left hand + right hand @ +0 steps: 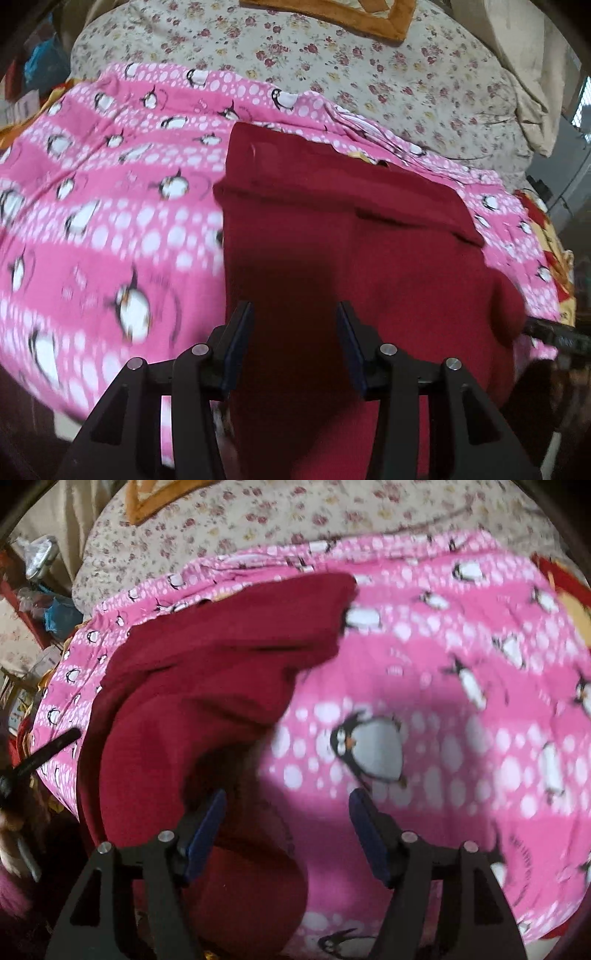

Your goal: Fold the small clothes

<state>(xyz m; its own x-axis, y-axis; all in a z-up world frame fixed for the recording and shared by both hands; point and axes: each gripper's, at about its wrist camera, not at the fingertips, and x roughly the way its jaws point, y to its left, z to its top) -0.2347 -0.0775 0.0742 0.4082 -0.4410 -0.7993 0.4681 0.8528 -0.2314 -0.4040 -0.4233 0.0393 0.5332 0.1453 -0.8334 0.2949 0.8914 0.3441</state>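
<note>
Both my left hand-held gripper (pixel 295 314) and right hand-held gripper (pixel 288 805) hang open, empty, over the dark red knit garment (pixel 351 240); soft and limp, I'd pinch its folded edge.

The penguin sheet (pixel 110 206) blurs on its near side. The red garment (pixel 207 686) runs off the bottom edge, its outline smeared. Clutter (pixel 40 590) at left is too small to tell.

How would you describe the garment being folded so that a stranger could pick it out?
Find the pink penguin-print blanket spread over the flowered bedding. On it lies the dark red garment. It is the only plain, unpatterned cloth there.
</note>
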